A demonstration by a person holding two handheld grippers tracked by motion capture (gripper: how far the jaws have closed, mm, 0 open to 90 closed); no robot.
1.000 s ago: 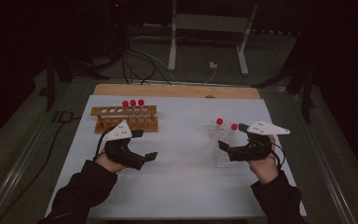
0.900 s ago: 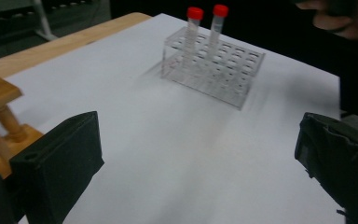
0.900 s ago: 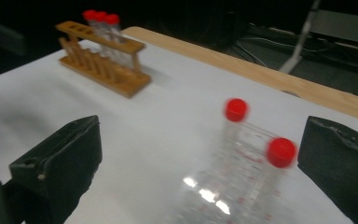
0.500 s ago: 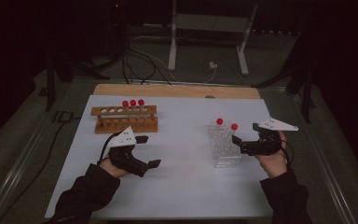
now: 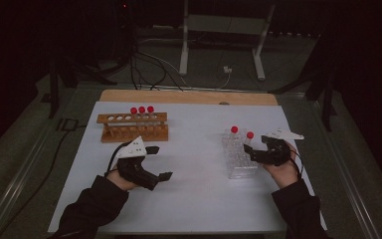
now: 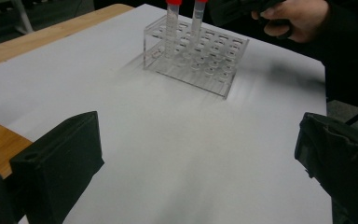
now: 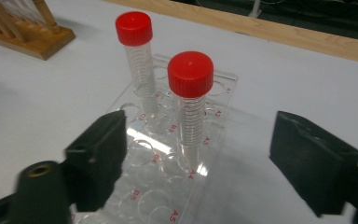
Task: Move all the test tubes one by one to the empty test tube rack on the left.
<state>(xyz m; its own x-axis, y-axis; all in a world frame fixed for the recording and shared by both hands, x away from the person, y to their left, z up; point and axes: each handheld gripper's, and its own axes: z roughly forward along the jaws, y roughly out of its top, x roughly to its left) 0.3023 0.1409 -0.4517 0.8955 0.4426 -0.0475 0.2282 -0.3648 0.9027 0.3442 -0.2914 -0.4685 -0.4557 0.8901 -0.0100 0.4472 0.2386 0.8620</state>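
now the right hand-held gripper [image 5: 251, 151] sits lower, jaws closing beside the near tube [image 7: 190, 100].

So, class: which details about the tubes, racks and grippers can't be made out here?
- High view: lower parts of the three tubes hidden inside the wooden rack.
- Left gripper view: tube caps cut off by the top edge.
- Right gripper view: clear rack labels mostly too small to read.
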